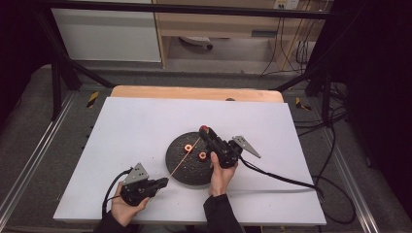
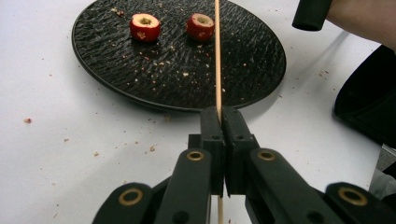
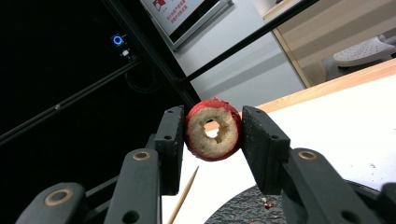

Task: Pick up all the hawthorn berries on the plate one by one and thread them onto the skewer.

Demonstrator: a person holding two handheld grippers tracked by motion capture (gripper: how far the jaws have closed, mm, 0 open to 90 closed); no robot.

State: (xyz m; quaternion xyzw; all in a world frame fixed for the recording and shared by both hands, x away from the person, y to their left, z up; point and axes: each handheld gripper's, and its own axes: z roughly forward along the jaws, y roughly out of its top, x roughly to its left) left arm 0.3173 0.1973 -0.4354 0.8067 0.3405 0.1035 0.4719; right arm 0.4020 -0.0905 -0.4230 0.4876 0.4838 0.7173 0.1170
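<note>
High view shows a white table (image 1: 136, 131) with a round black plate (image 1: 180, 167) a little right of the frame's centre. Two cored red fruit pieces (image 1: 188, 147) lie on the plate's upper part, well apart from each other. A thin wooden skewer (image 1: 183, 158) runs diagonally across the plate from lower left toward upper right.

At lower left of that frame the left gripper (image 1: 164, 182) sits in the person's left hand (image 1: 127, 206), low over the table beside the plate's lower left edge. In the left gripper view its jaws are pressed together on the skewer (image 2: 217, 60), which stretches up the frame over the plate (image 2: 116, 70), passing just right of one of the two fruit pieces (image 2: 201, 26). Crumbs speckle the plate and the table around it.

The right gripper (image 1: 204, 130) is held by the right hand (image 1: 221, 177) above the plate's upper right edge. In the right gripper view its jaws are clamped on a third cored red fruit (image 3: 214, 129), a ring with a hole through its pale flesh, lifted off the plate. The skewer's pointed tip (image 3: 184, 193) shows below it, apart from the fruit.
</note>
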